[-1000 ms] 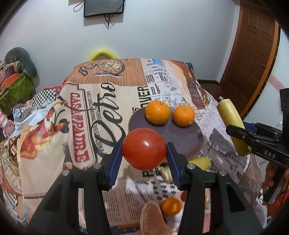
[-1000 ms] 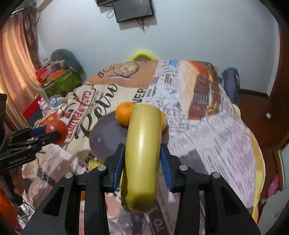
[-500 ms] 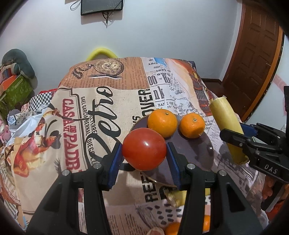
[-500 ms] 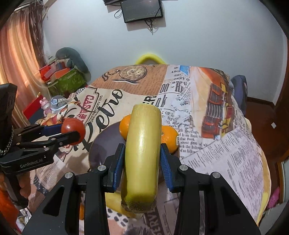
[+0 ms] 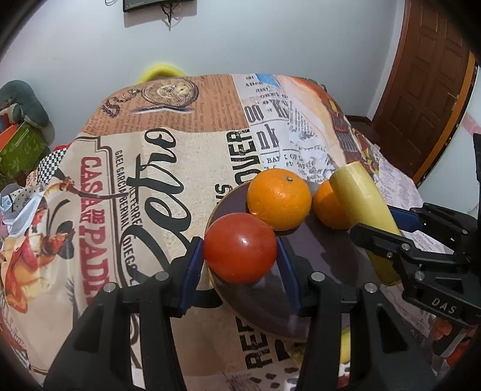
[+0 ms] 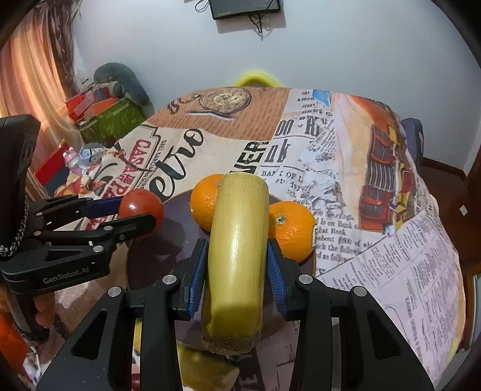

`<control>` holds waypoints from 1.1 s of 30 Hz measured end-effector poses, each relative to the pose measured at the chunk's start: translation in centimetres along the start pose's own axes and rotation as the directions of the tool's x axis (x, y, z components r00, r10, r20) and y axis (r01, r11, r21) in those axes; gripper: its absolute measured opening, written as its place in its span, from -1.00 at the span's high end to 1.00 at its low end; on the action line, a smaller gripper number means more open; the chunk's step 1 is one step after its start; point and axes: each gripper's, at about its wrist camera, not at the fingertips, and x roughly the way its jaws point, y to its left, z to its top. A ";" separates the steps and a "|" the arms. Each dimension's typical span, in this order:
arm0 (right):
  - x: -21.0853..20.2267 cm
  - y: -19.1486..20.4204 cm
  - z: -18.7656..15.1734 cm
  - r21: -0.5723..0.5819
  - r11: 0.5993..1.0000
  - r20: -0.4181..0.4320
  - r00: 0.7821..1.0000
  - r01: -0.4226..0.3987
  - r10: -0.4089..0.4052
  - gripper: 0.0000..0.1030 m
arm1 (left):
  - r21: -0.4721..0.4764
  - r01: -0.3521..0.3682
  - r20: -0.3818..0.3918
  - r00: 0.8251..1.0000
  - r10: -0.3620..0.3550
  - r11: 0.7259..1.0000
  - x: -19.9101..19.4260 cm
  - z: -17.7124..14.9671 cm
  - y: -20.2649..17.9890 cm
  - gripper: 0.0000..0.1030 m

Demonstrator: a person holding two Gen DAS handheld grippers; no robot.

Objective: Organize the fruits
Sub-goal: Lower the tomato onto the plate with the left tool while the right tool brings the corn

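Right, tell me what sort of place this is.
Probably a room in a home: a table under a printed newspaper-style cloth, a wooden panelled door, a wall-mounted screen and household clutter in the corner.

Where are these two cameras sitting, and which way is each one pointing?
Left wrist view: sits on the left gripper, looks down its fingers at the tomato it clamps above the dark plate; the right gripper shows on the right.
Right wrist view: sits on the right gripper, looks along the yellow fruit it clamps; the left gripper and part of a hand show on the left.
Shared: the plate, two oranges, the printed tablecloth.
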 end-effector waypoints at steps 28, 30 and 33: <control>0.4 0.0 0.5 -0.032 0.999 -0.010 1.000 0.027 -0.027 0.30 | 0.011 0.010 0.023 1.000 -0.010 1.000 -0.6 -0.1 -0.3 0.01; -0.2 0.2 0.4 -0.036 0.999 -0.008 1.000 0.028 -0.028 0.30 | 0.008 0.008 0.028 1.000 -0.008 1.000 -1.3 -0.2 -0.2 0.01; -1.3 0.6 -0.1 -0.035 0.999 -0.005 1.000 0.026 -0.027 0.30 | 0.011 0.003 0.033 0.999 -0.004 1.000 -2.5 -0.7 -0.1 0.01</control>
